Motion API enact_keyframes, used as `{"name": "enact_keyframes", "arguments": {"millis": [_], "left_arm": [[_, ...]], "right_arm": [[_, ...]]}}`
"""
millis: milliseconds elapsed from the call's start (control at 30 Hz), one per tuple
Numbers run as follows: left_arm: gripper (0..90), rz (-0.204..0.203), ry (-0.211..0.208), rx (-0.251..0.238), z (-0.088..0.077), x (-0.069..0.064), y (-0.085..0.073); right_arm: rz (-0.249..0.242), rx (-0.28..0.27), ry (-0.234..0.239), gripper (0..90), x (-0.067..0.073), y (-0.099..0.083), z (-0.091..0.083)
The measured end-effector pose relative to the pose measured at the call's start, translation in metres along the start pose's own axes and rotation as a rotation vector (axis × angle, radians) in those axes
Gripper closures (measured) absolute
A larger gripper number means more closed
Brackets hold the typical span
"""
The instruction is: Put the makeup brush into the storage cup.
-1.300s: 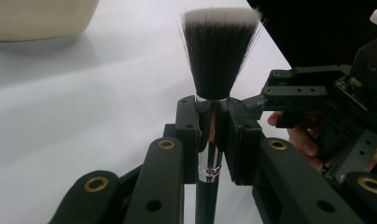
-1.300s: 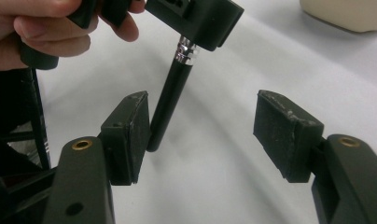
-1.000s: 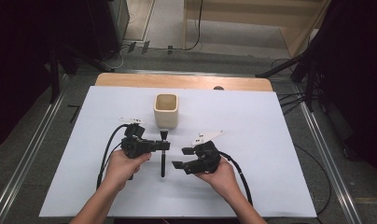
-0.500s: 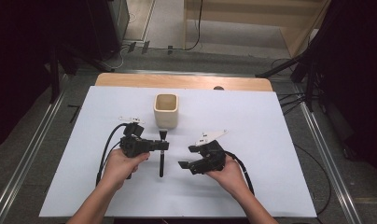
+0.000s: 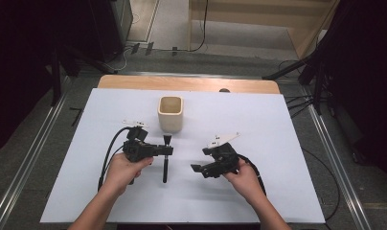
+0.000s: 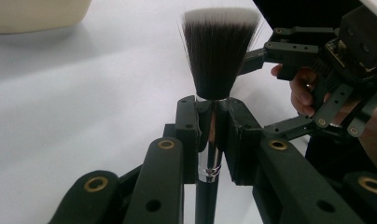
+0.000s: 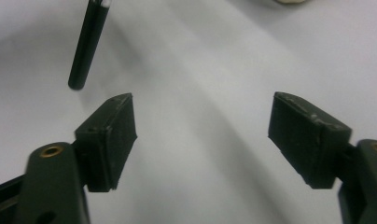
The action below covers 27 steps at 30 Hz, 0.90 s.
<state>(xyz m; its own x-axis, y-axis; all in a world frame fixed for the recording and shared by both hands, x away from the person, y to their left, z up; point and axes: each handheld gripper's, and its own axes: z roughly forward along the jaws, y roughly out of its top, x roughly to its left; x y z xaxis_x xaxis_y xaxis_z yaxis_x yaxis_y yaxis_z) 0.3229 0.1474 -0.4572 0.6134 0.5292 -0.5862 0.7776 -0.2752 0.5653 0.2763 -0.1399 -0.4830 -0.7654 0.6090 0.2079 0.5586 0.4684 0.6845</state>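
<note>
One makeup brush [image 5: 165, 160], centre of the high view, clamped at its ferrule in your left hand-held gripper [image 5: 168, 150] | right hand-held gripper [image 5: 199, 160]: jaws just opening, now apart, nothing between | one beige cup [image 5: 170, 114] above the brush on the table [image 5: 278, 124] | no legible writing

The makeup brush [image 5: 165, 158] has a slim black handle, a shiny silver ferrule and a dense flared head of dark bristles with pale tips [image 6: 220, 46]. In the high view it lies lengthwise on the white table, bristle end pointing towards the far edge and handle end towards the person, roughly midway across the table and just in front of the beige cup. Its ferrule is clamped from both sides, and the blunt handle end [image 7: 79, 79] is free, with a shadow beneath it.
</note>
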Motion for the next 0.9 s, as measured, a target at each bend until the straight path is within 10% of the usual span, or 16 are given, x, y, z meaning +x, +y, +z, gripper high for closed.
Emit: {"name": "enact_keyframes", "arguments": {"millis": [900], "left_arm": [[78.2, 0.002, -0.013, -0.006, -0.002, 0.0, 0.0]], "right_arm": [[-0.032, 0.043, -0.038, 23.5, -0.016, -0.033, -0.03]]}}
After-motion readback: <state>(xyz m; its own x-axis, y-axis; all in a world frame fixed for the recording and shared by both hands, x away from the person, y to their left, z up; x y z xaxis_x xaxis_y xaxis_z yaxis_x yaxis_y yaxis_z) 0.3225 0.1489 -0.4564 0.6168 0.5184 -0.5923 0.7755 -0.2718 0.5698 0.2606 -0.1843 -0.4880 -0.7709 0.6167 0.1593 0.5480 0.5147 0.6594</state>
